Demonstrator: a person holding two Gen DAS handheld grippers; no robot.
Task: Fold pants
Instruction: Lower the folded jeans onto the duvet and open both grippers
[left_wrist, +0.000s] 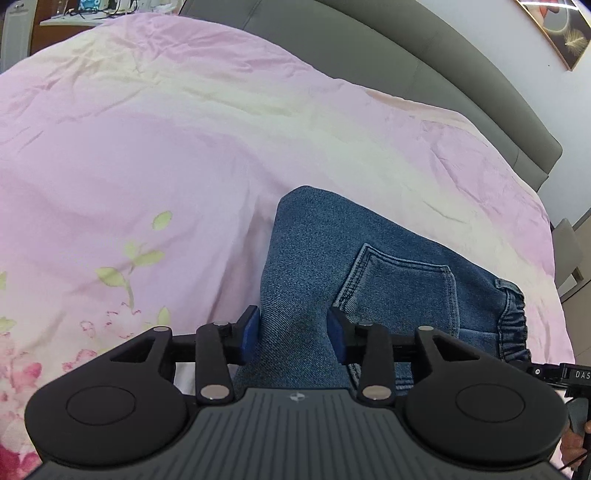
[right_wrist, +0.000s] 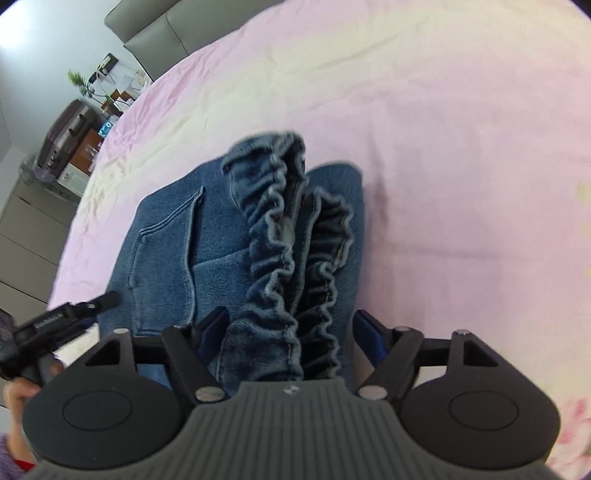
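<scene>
Blue denim pants with a back pocket and elastic waistband lie folded on a pink bedspread. My left gripper straddles the folded edge of the pants, its blue pads apart with denim between them. In the right wrist view the ruffled elastic waistband of the pants runs up between the fingers of my right gripper, whose pads stand wide apart. The left gripper's body also shows at the left of the right wrist view.
A grey padded headboard borders the bed's far side. A framed picture hangs on the wall. A suitcase and cluttered furniture stand beyond the bed's edge. Floral print marks the bedspread's near corner.
</scene>
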